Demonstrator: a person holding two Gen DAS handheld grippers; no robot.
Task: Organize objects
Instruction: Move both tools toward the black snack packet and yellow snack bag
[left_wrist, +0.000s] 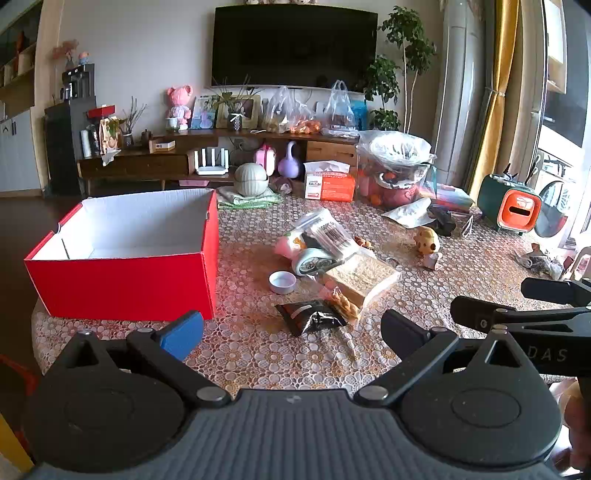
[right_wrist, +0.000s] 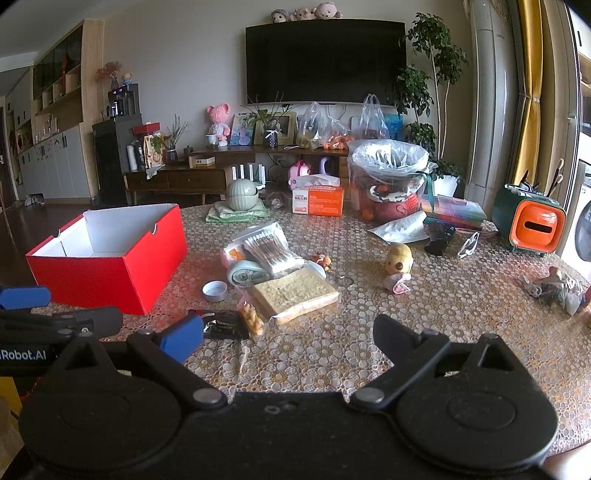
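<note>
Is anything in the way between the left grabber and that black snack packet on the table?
Nothing visible is. The left gripper is open, and only bare tablecloth lies between its fingers and the black packet. A bag of orange snacks touches the packet's far side.

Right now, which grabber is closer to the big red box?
Left. The left gripper hovers just in front of the red box, by its near right corner. The right gripper sits further right, nearer the snack pile, with the box off to its left.
</note>
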